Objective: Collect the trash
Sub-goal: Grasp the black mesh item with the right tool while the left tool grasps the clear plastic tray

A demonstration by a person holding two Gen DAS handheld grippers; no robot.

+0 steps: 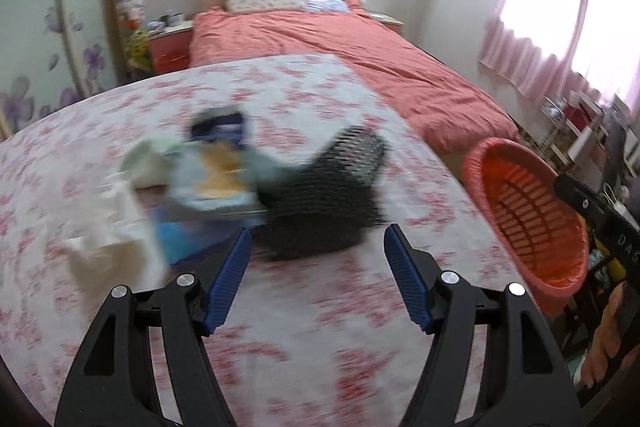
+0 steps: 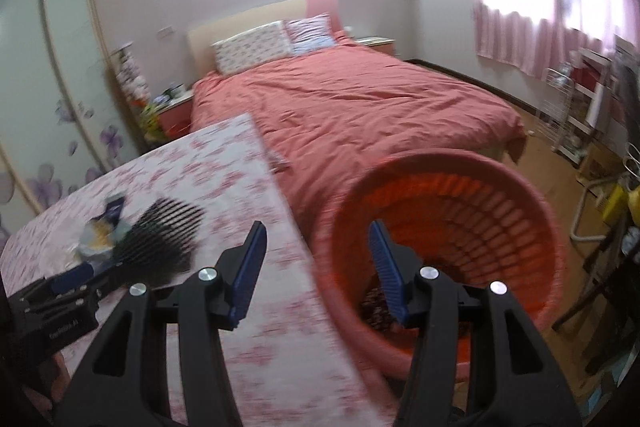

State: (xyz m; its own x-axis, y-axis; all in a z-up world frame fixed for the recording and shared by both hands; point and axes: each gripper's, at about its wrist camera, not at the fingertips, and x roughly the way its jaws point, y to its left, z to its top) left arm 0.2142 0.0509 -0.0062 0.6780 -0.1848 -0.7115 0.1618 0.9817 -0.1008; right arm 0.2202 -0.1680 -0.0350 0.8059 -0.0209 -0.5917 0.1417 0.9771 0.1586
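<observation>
A blurred pile of trash point(image 1: 208, 171), wrappers and white tissue, lies on the floral tablecloth point(image 1: 280, 307) beside a tipped black mesh basket point(image 1: 324, 195). My left gripper point(image 1: 318, 247) is open and empty, just short of the pile and the basket. An orange trash bin point(image 2: 440, 247) stands off the table's right edge; it also shows in the left wrist view point(image 1: 528, 211). My right gripper point(image 2: 318, 247) is open and empty, its right finger over the bin's mouth. The pile point(image 2: 100, 235) and the black basket point(image 2: 160, 235) show at left in the right wrist view, with the left gripper's body point(image 2: 52, 307) near them.
A bed with a red cover point(image 2: 360, 107) lies beyond the table. A wardrobe with purple flowers point(image 2: 48, 127) is at left. Shelves and clutter point(image 2: 580, 115) stand along the right wall under a pink-curtained window point(image 1: 560, 27).
</observation>
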